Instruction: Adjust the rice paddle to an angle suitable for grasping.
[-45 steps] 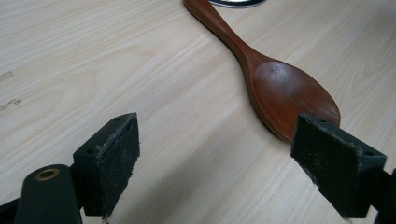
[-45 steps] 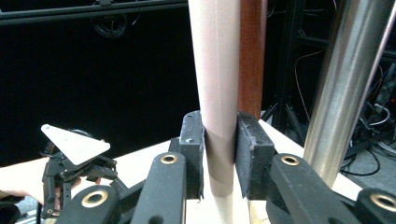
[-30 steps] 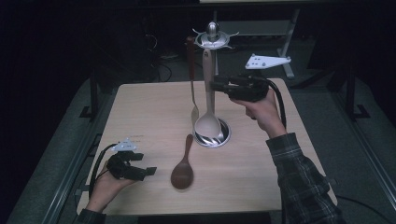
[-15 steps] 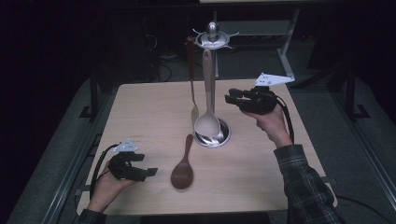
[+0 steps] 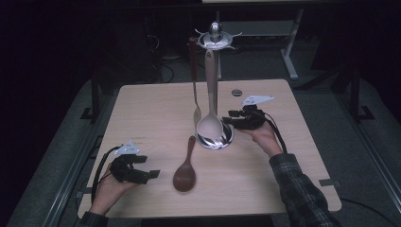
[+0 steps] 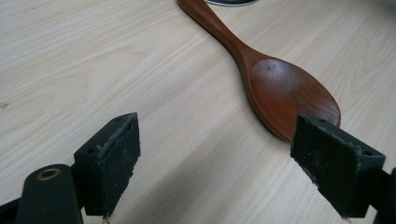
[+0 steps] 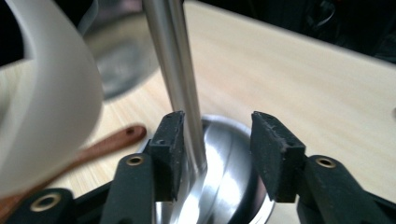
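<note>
A: What's on your tabletop (image 5: 142, 109), biggest first?

B: Your steel utensil stand (image 5: 214, 85) rises near the middle, with a white ladle (image 5: 209, 126) and a slim dark-handled utensil (image 5: 194, 71) hanging from its top ring. In front of its base lies the wooden spoon (image 5: 185, 171), bowl toward you.

A: And my grippers?

B: Your right gripper (image 7: 212, 156) sits low at the stand's base; its fingers have just been opening, half-spread beside the steel post without clamping it. Your left gripper (image 6: 231, 170) rests on the tabletop, fingers wide, the spoon's bowl just ahead of one finger, nothing held.
</note>
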A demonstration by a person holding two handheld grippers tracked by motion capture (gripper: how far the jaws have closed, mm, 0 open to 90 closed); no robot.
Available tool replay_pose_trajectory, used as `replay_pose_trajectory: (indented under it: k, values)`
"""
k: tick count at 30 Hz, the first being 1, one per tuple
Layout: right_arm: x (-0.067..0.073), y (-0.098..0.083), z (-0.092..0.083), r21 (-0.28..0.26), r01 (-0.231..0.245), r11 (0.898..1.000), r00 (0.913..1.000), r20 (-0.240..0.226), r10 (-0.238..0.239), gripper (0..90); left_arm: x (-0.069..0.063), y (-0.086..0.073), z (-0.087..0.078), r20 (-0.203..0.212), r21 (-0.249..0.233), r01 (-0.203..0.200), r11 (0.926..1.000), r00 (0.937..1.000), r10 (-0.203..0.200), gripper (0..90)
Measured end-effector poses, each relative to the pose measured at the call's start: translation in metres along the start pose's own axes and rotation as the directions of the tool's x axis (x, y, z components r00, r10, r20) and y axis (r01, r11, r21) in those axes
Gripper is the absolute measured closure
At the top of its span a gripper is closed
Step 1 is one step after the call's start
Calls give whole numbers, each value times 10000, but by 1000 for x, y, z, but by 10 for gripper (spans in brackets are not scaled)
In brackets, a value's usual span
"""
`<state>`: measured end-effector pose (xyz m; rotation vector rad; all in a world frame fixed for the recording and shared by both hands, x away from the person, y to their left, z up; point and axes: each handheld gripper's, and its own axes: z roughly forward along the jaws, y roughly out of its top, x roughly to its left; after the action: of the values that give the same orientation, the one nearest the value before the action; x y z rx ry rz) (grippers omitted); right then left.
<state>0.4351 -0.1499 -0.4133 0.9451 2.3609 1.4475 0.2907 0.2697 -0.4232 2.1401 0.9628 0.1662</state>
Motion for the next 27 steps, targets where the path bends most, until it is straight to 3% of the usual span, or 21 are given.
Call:
replay_pose_trajectory:
  k: [5,8,10,15,23,27]
  values:
    - [3,-10,19,660,60,9978,10000,-36,-58,475,-1,1,1,45,-21,-1,10000,10000,1,155]
    - [8,-13,30,813,140,9966,9999,-105,-131,468,-1,0,2,45,27,-9,10000,10000,9,155]
    - [11,-15,38,816,410,9958,9991,23,-414,481,0,0,2,7,25,-65,10000,10000,65,155]
    - [17,-19,54,884,482,9949,9985,200,-501,507,0,1,1,9,0,-67,10000,10000,67,155]
    - [23,-26,64,660,781,9948,9949,589,-820,695,1,2,0,-34,35,-108,9999,9999,108,155]
    - [21,-30,64,409,814,9958,9944,638,-839,715,1,6,-2,73,-81,-5,10000,10000,5,159]
